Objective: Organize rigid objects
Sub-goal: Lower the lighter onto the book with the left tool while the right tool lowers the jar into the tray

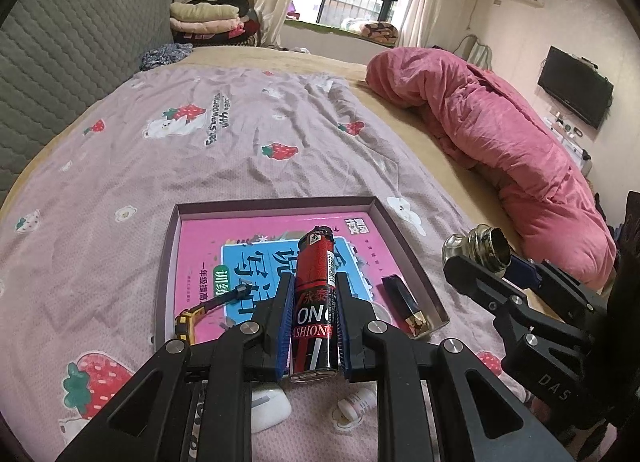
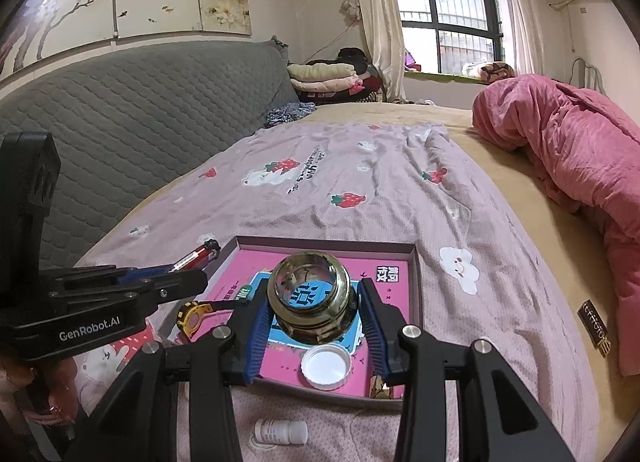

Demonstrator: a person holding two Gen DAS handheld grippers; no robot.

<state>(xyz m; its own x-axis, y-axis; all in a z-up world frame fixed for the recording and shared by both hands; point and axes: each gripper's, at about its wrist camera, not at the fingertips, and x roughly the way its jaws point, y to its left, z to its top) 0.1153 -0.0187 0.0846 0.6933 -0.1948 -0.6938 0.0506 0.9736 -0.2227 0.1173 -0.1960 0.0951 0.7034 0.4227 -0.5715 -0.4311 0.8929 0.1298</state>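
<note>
Left wrist view: the left gripper (image 1: pixel 314 326) is clamped on a red and black lighter (image 1: pixel 316 302), carried above the near edge of a shallow tray (image 1: pixel 412 246). Just beyond its fingers the tray holds a pink booklet (image 1: pixel 200 246), a yellow tape measure (image 1: pixel 190 322) and a dark lipstick (image 1: pixel 404 302).

Right wrist view: the right gripper (image 2: pixel 314 314) grips a brass ring-shaped fitting (image 2: pixel 314 298) over the tray, with a white cap (image 2: pixel 326 367) lying below it. Both items look ready for placing; next, lower them into bare spots.

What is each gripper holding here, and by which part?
The left gripper clamps a red-and-black lighter across its lower body. The right gripper grips a round metal knob-like piece by its sides.
</note>
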